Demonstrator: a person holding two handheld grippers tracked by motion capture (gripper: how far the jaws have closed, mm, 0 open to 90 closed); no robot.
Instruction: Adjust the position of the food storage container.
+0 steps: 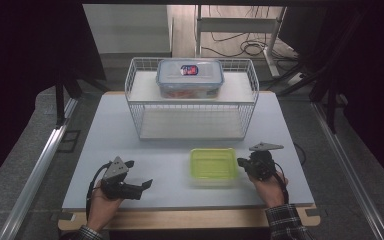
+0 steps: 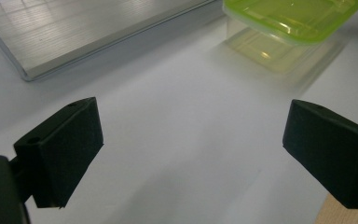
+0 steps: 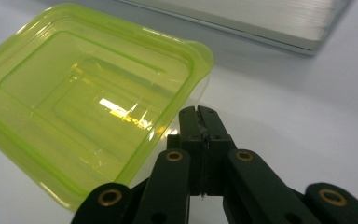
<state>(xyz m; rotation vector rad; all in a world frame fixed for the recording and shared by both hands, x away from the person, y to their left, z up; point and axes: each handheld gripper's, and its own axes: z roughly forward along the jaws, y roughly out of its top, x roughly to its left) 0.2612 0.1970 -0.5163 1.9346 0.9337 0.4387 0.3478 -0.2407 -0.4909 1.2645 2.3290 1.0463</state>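
On the table (image 1: pixel 130 130), the left gripper (image 1: pixel 142 186) sits at about 7 o'clock, jaws spread wide with nothing between them. The right gripper (image 1: pixel 241 162) is at 4 o'clock, jaws clenched together on nothing, tips just beside the green box (image 1: pixel 213 165)'s right edge. That lidded box lies at 5 o'clock. Farther off, at 12 o'clock, a wire basket (image 1: pixel 195 120) holds a clear tub (image 1: pixel 190 77).
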